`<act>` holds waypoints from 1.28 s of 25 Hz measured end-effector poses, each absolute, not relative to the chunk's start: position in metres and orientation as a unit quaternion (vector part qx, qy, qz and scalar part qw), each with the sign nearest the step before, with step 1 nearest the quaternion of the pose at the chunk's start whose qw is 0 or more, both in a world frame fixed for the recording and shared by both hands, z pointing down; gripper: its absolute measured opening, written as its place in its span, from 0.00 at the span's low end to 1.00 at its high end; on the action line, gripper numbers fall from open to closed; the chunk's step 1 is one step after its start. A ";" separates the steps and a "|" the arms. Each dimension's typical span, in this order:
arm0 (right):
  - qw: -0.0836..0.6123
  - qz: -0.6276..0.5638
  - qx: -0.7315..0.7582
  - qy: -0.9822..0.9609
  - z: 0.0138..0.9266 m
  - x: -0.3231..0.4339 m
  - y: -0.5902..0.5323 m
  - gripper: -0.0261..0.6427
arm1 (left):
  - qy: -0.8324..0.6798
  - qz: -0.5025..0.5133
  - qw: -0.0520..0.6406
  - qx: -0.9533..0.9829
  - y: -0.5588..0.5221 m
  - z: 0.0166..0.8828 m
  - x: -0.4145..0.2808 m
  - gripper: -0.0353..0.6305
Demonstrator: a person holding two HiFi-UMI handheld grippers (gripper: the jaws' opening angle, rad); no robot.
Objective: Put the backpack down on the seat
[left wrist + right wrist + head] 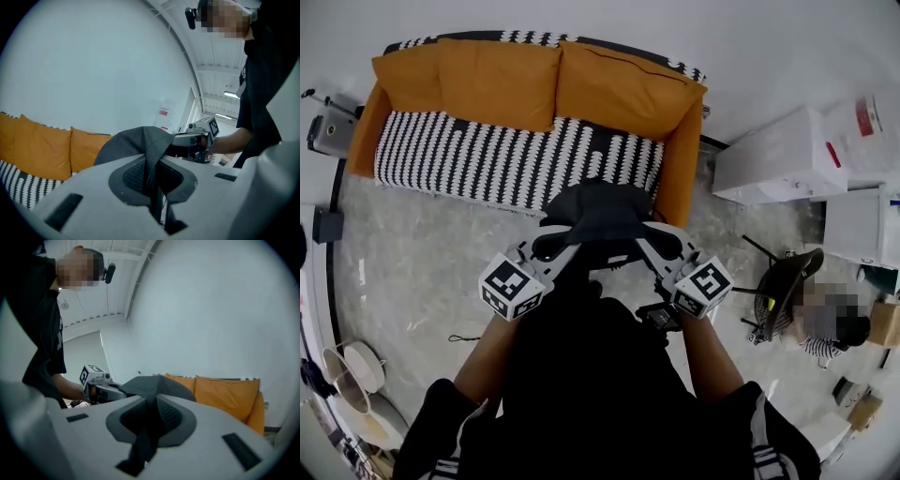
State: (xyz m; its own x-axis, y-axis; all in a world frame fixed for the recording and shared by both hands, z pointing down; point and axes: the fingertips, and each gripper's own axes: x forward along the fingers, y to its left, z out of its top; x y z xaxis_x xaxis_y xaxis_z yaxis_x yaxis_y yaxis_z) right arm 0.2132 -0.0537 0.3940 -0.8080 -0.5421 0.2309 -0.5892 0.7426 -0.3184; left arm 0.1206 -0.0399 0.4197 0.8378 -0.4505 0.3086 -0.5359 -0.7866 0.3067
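Note:
A dark grey backpack (598, 211) hangs in the air just in front of the sofa's right half. My left gripper (551, 244) is shut on its fabric from the left, my right gripper (661, 246) is shut on it from the right. In the left gripper view the backpack (136, 140) runs pinched down between the jaws. The right gripper view shows a backpack strap (147, 427) squeezed the same way. The seat (487, 159) is black-and-white striped, with orange cushions (534, 84) behind it. The backpack's lower part is hidden behind the person's body.
An orange armrest (680, 178) closes the sofa's right end near the backpack. White boxes (787, 155) stand to the right on the floor, and a dark stand (783, 286) sits near them. Round white things (356, 370) lie at the lower left.

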 end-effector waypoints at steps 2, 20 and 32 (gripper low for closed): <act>0.084 0.197 0.302 -0.929 0.408 0.210 -0.066 0.10 | -0.264 0.114 0.205 0.936 -0.051 0.430 0.116 0.10; 0.157 0.252 0.299 -0.907 0.506 0.178 -0.151 0.10 | -0.274 0.111 0.278 0.914 -0.138 0.528 0.086 0.10; 0.157 0.245 0.246 -0.925 0.547 0.163 -0.203 0.10 | -0.323 0.113 0.291 0.893 -0.184 0.571 0.070 0.10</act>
